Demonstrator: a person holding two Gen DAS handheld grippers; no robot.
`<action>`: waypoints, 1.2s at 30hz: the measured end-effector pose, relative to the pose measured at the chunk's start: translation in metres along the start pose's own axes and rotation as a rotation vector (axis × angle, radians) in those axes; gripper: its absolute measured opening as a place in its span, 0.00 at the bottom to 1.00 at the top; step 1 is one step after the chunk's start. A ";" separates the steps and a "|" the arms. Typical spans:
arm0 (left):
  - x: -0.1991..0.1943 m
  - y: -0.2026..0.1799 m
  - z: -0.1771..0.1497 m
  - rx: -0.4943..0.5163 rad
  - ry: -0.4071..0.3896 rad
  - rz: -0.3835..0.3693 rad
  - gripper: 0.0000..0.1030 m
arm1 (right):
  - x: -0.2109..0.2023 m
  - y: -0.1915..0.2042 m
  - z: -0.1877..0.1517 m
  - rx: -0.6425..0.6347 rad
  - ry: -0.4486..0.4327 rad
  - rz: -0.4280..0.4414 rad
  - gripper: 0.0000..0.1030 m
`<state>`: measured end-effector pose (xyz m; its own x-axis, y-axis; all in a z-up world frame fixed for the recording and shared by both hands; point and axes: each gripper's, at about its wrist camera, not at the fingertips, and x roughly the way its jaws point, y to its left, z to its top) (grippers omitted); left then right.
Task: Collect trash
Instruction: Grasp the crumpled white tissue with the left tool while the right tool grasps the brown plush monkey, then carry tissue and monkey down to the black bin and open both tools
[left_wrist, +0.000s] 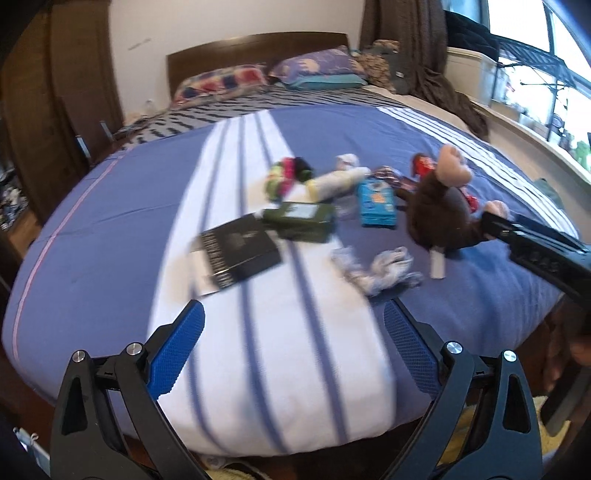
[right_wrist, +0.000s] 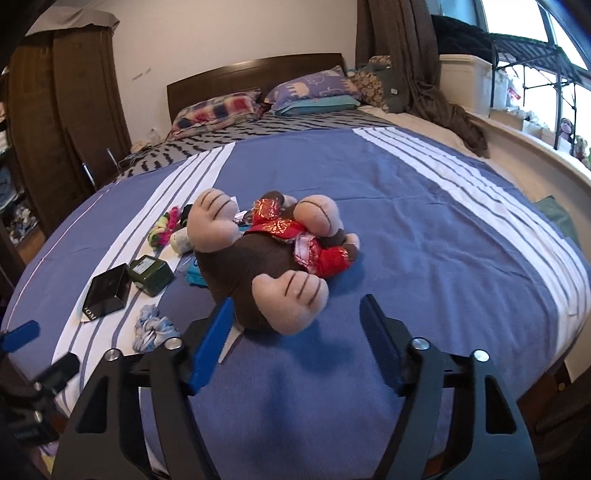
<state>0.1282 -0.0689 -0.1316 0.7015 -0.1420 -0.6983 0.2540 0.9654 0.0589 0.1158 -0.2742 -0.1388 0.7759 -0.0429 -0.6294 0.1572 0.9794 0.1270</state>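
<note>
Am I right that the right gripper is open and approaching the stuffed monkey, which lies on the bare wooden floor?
Not quite: the right gripper is open near the stuffed monkey, but the right wrist view shows the monkey lying on the blue striped bedspread, not a floor.
</note>
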 end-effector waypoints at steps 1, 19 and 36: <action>0.004 -0.005 0.002 0.007 0.003 -0.012 0.89 | 0.004 0.000 0.001 0.000 0.007 0.004 0.58; 0.075 -0.039 0.021 -0.006 0.101 -0.210 0.32 | 0.018 -0.002 0.010 -0.010 -0.013 0.104 0.30; -0.028 -0.015 0.019 -0.007 -0.058 -0.119 0.26 | -0.077 0.015 0.027 -0.057 -0.193 0.087 0.28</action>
<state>0.1172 -0.0830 -0.0990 0.7045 -0.2675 -0.6574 0.3329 0.9426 -0.0268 0.0750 -0.2620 -0.0680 0.8886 0.0108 -0.4585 0.0538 0.9903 0.1277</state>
